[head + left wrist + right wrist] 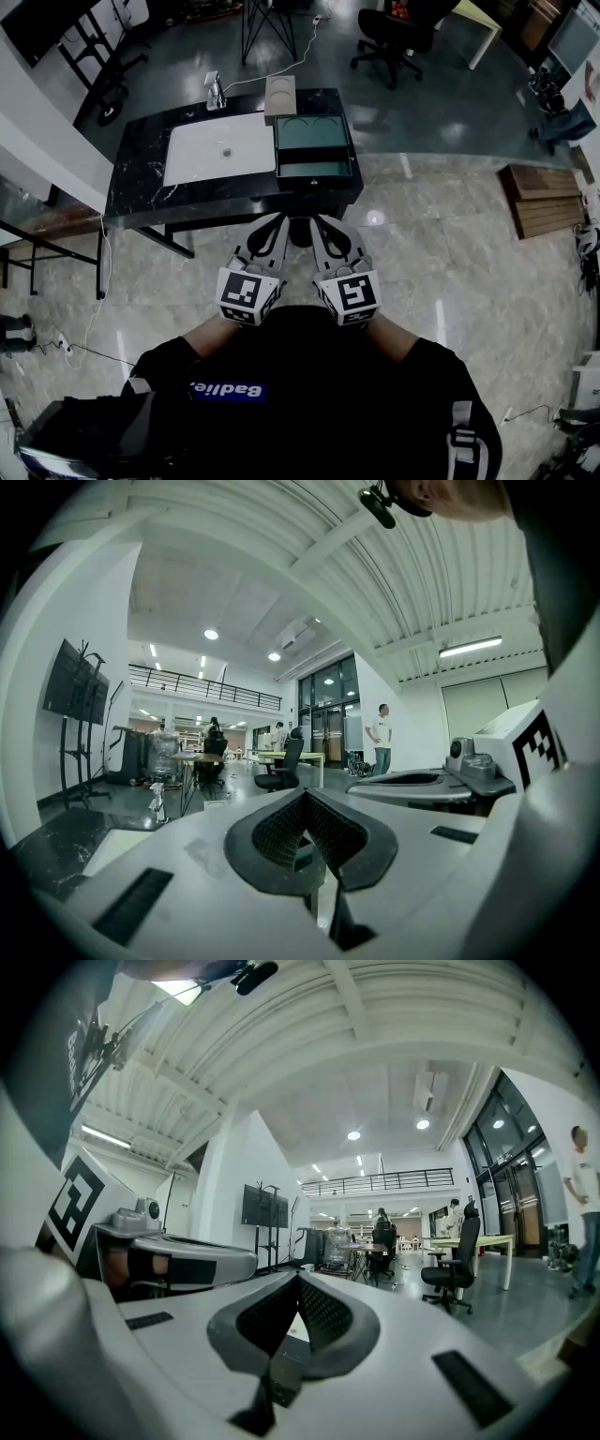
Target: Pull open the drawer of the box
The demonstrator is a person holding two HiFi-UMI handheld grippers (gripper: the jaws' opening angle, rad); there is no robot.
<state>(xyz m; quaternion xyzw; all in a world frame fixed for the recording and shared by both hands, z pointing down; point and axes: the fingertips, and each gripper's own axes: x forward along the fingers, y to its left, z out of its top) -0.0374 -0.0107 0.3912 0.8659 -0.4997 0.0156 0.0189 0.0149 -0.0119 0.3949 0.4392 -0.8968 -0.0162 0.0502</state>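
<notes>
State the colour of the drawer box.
The box is dark green, seen best in the head view.

Box (pixel 314 148) dark teal at 12 o'clock on black, white-veined marble table (pixel 141 159), white sink (pixel 220 148) at its 9 o'clock; left gripper (pixel 279 221) and right gripper (pixel 319 221) pale grey, marker cubes black-and-white squares.

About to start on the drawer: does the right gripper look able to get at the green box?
Probably, with a forward reach: the right gripper, jaws together, hangs short of the table, and nothing stands between it and the green box at the near edge.
</notes>
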